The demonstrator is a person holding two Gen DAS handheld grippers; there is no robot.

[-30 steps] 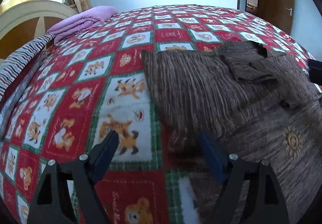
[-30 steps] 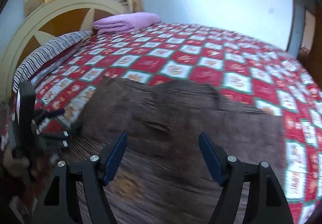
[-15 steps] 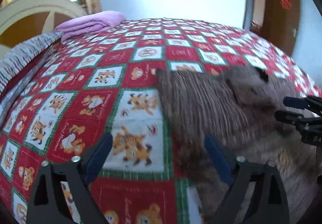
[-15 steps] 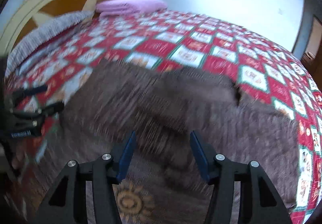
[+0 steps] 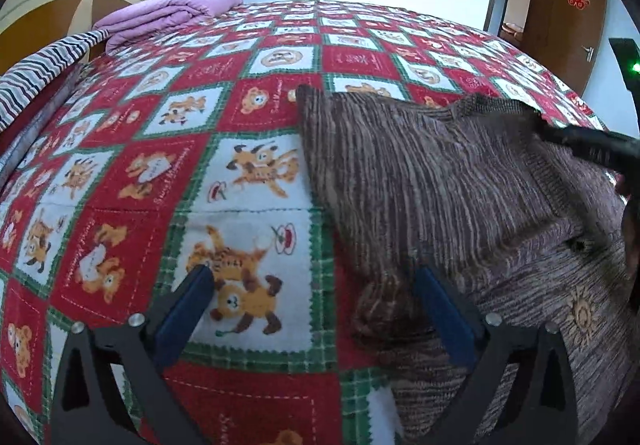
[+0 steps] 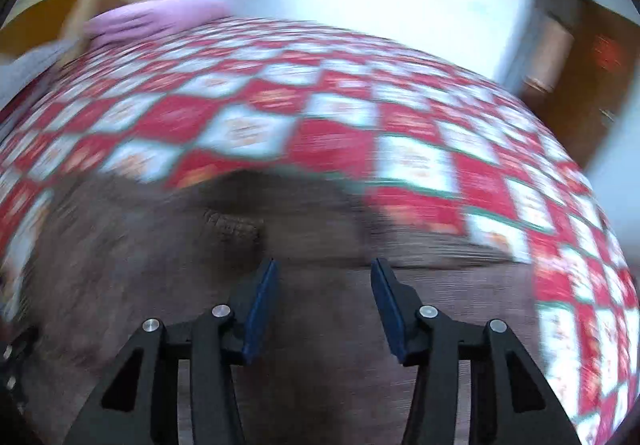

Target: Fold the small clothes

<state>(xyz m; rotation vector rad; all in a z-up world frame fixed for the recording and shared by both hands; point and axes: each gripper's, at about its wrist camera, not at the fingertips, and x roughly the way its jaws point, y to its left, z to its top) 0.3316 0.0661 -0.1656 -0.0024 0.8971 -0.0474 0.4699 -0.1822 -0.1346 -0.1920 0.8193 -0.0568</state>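
The right gripper (image 6: 322,305) has swung in over the brown knit sweater (image 5: 440,181), its fingers closing with nothing pinched between them yet. The left gripper (image 5: 312,309) has spread wide, fingers opening, straddling the sweater's near left edge without gripping it. The sweater lies flat on the bed's red patchwork quilt (image 5: 160,165).

Soft cloth on the bed, matt plastic on the tools

The brown sweater (image 5: 440,185) is ribbed, nubbly knit; the bedspread (image 5: 160,173) is fleecy printed cloth; the left gripper (image 5: 316,305) is matt black plastic, blue pads, shiny metal screws.
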